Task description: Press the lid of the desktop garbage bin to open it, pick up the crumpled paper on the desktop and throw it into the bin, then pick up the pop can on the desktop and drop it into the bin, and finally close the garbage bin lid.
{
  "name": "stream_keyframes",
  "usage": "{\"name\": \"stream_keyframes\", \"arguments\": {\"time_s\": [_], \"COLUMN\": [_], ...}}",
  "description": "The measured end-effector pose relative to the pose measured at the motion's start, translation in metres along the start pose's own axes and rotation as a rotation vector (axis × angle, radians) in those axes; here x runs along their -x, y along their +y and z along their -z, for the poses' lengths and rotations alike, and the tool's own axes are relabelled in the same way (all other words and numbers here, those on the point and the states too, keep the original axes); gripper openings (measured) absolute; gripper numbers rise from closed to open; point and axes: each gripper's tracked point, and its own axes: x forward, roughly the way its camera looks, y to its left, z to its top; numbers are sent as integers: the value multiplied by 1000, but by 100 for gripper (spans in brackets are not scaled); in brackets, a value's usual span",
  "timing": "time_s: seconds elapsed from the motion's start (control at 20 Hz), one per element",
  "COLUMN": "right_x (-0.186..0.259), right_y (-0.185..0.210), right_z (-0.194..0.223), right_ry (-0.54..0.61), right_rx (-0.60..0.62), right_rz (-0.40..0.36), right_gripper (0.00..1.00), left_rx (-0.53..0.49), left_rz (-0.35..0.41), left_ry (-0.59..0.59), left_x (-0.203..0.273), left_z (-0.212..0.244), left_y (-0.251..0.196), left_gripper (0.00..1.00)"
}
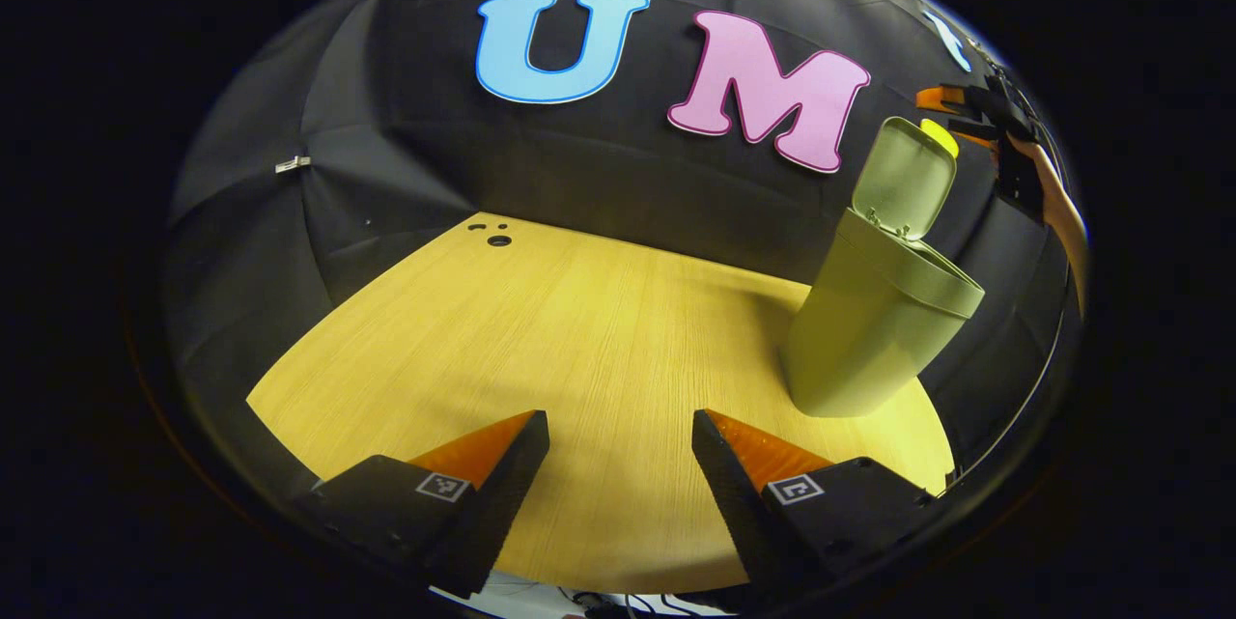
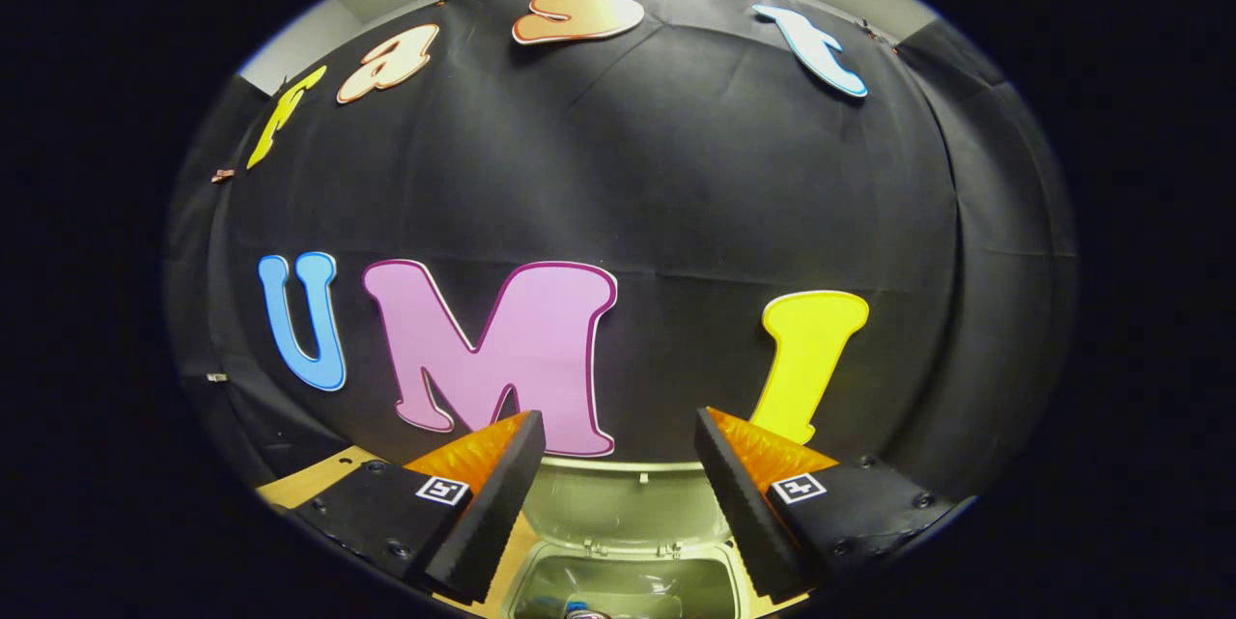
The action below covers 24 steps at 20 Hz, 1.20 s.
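Wood counter (image 1: 579, 329), mostly bare. Green garbage bin (image 1: 869, 329) stands at its far right w/ lid (image 1: 903, 180) flipped up. Right gripper (image 2: 618, 493) hangs directly over the bin's open mouth (image 2: 628, 585), fingers spread, nothing btwn them; something lies inside bin, too blurred to ID. Left gripper (image 1: 620, 474) low over counter, well apart from bin, fingers spread, holding nothing.

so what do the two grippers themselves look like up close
Both match. The left gripper has two wedge-shaped fingers with ridged inner faces on blocky bolted bodies, each carrying a small square black-and-white marker. The right gripper has identical fingers and a marker.
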Motion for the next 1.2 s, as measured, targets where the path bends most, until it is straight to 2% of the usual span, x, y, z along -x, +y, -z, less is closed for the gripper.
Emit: {"name": "stream_keyframes", "arguments": {"time_s": [0.2,0.55,0.85,1.2], "right_x": [-27,-51,-38,3], "right_y": [0,5,6,8], "right_z": [2,39,44,59], "right_ry": [36,157,183,202], "right_rx": [23,29,30,-1], "right_rz": [5,-10,-18,-9], "right_gripper": [98,97,98,98], "left_rx": [21,57,80,87], "left_rz": [-26,-75,-89,-49], "left_ry": [-2,-6,-7,-1], "left_x": [2,6,13,20], "left_z": [2,6,13,23], "left_y": [6,25,34,32], "left_gripper": [96,96,96,96]}}
